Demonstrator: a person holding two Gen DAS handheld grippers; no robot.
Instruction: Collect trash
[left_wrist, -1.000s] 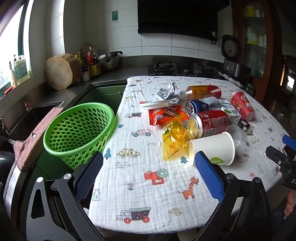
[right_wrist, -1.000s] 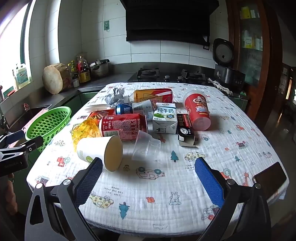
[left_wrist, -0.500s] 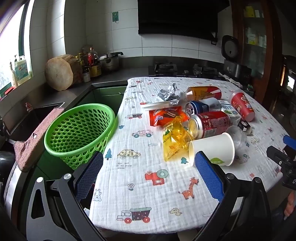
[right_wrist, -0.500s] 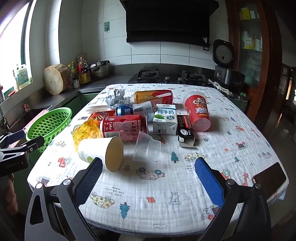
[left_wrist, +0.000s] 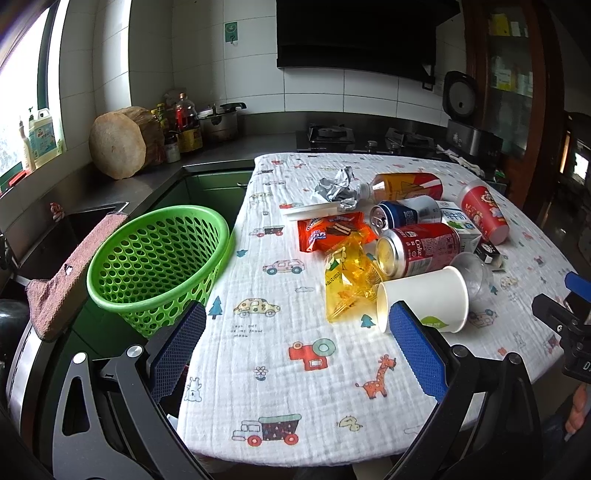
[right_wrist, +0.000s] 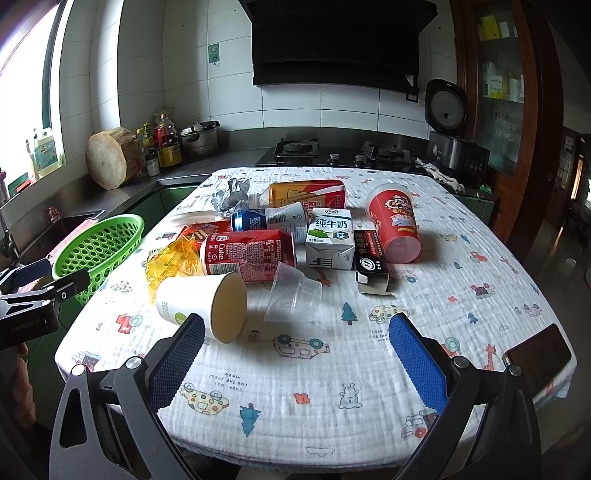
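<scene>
Trash lies heaped on the cartoon-print tablecloth (right_wrist: 332, 369): a tipped white paper cup (right_wrist: 201, 302) (left_wrist: 424, 299), a clear plastic cup (right_wrist: 293, 295), a red cola can (right_wrist: 251, 253) (left_wrist: 421, 247), a yellow wrapper (left_wrist: 347, 284), an orange snack packet (left_wrist: 332, 230), a milk carton (right_wrist: 328, 238), a red cup (right_wrist: 393, 221) and a black box (right_wrist: 371, 258). A green mesh basket (left_wrist: 155, 262) (right_wrist: 98, 251) stands off the table's left edge. My left gripper (left_wrist: 295, 350) is open above the near table edge. My right gripper (right_wrist: 295, 354) is open, short of the two cups.
A dark phone (right_wrist: 537, 356) lies at the table's near right corner. A counter runs behind with a round wooden block (left_wrist: 122, 147), bottles, a pot and a gas hob (right_wrist: 332, 151). A brownish cloth (left_wrist: 70, 273) hangs over the sink edge left of the basket.
Both views have shifted very slightly; the scene sits a touch closer. Nothing on the table has moved, and both grippers stay open.
</scene>
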